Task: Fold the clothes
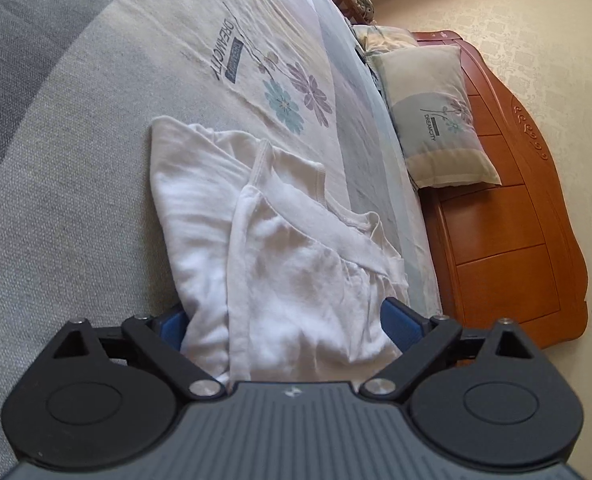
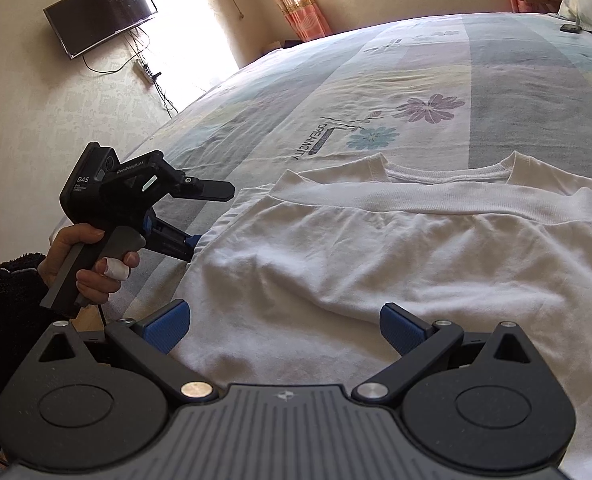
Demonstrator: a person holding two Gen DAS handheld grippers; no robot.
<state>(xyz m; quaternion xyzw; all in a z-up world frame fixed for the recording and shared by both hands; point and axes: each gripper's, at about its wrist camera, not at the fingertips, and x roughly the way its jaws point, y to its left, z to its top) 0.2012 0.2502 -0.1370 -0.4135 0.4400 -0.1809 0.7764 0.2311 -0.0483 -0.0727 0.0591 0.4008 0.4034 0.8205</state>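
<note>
A white shirt (image 2: 375,248) lies on the bed (image 2: 415,72), its lower part folded up toward the collar. The right tongs (image 2: 286,326) hover wide apart over its near edge, gripping nothing. At the shirt's left edge, a hand (image 2: 88,264) holds the left tongs (image 2: 204,220), spread open. A television (image 2: 100,14) hangs on the wall.

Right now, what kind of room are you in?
Most likely a bedroom. A white shirt lies on a big bed with a flowered sheet, a pillow leans on a wooden headboard, and a TV hangs on the wall.
</note>
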